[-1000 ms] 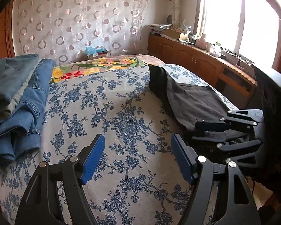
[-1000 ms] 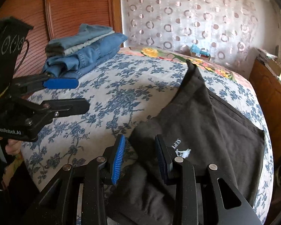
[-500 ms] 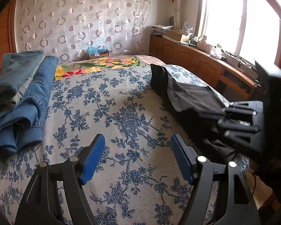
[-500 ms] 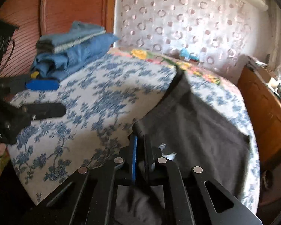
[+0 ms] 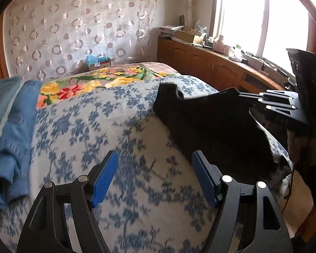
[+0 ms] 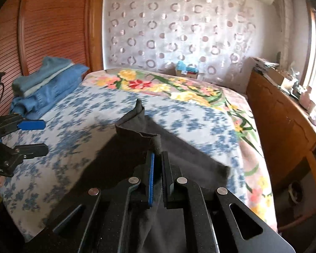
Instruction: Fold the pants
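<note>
Black pants [image 6: 179,160] pinched in right gripper [image 6: 157,177]; left gripper [image 5: 153,177] spread.

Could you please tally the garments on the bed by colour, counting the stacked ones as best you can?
Black: 1, the black pants, lifted by the right gripper.
Blue or blue-grey: at least 2, the folded stack; exact count unclear.
Total: at least 3.
</note>
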A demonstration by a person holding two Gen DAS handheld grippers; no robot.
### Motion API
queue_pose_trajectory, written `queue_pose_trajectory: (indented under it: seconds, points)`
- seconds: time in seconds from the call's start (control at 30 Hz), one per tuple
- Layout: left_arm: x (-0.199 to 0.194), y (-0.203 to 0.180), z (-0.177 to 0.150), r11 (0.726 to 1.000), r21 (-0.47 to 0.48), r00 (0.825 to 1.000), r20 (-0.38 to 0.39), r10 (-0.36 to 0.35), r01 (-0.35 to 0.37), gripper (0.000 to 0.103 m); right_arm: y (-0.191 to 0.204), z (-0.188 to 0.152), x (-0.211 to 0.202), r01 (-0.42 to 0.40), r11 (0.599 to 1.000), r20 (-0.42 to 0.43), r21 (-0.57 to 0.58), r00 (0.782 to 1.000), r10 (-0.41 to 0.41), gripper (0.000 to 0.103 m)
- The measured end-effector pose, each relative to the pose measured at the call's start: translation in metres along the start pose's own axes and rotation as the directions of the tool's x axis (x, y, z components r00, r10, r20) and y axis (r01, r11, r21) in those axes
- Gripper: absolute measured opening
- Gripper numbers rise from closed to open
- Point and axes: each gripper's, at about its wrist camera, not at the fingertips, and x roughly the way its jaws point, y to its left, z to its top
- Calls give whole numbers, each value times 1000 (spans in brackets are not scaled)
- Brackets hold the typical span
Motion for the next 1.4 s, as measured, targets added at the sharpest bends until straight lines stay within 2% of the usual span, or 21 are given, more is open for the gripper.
queue_pose_trajectory:
  seconds: [0.27,0.47,0.57,0.67,0.77,0.9,1.07,1.3,1.37,1.4]
  points:
    - [27,-17,20,999,45,999,-32,-11,12,74,-55,-4,30,59,997,-47,46,997,-57,6]
    - [46,-24,31,998,66,998,-66,-3,7,74,-75,-7,43,42,993,-73,115,997,-34,6]
    - [55,-26,36,997,70,997,-79,-8,14,74,-77,-8,48,53,991,-83,123,996,-43,11]
    - [67,-27,44,996,83,995,-97,-9,17,74,-82,-8,46,28,990,-80,142,997,-16,13]
    - [75,-29,51,995,96,995,-95,-2,11,74,-85,-8,41,24,990,-76,138,997,-13,25]
    - [91,-24,61,997,80,994,-106,-12,20,73,-90,-11,43,14,991,-84,132,996,-2,26]
    - [111,-23,74,996,83,992,-127,-17,28,59,-95,-12,51,11,990,-119,138,993,5,26]
    - [134,-24,91,996,91,991,-132,-12,25,53,-96,-9,50,13,990,-126,137,992,5,26]
    - [142,-24,91,995,96,989,-149,-3,17,44,-98,-8,50,14,990,-126,138,992,4,26]
    - [144,-24,90,995,99,987,-159,-1,17,43,-97,-8,50,14,990,-126,137,992,4,26]
